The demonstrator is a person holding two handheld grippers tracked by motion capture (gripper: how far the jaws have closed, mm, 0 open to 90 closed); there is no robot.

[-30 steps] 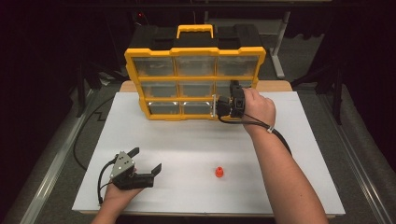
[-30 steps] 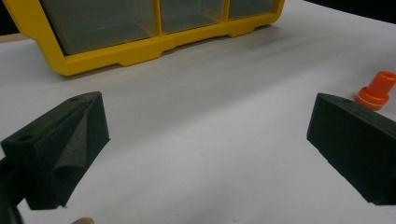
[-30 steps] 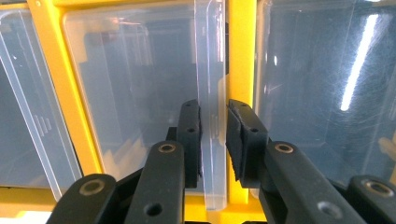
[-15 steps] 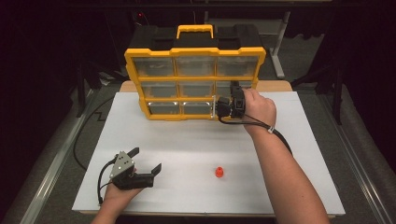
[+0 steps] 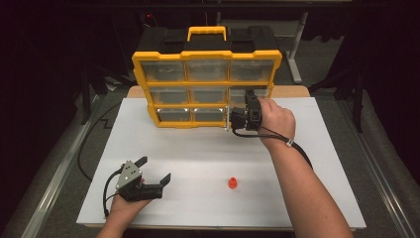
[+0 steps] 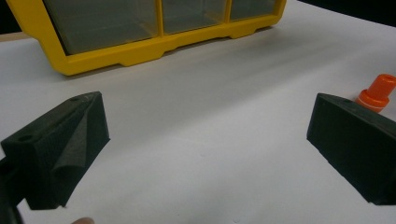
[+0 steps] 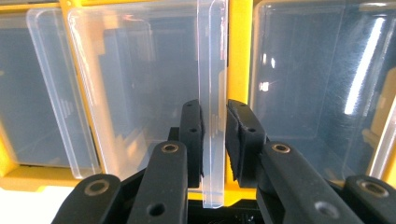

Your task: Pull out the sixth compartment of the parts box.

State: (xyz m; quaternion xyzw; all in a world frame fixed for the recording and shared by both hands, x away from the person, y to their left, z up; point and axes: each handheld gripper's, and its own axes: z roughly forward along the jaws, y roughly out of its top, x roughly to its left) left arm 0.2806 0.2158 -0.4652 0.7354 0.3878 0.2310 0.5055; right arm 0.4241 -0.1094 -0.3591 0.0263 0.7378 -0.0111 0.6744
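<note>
1. so, the clear drawer handle (image 7: 212,100) on the yellow organizer (image 5: 206,59) sits dead ahead of my right hand-held gripper (image 7: 215,140), a thin tab with its long axis running along the slot between the jaws.
2. that drawer is in the bottom row, right end, organizer standing upright at the far side of the counter (image 5: 198,153). my right hand is right there; the left is well apart.
3. right jaws are narrowed onto the tab, looks like a pinch, though one pad might have a sliver of gap.
4. left hand-held gripper (image 5: 153,171) rests on the counter, jaws wide, holding nothing, with the orange cap (image 5: 232,183) off to its right.
</note>
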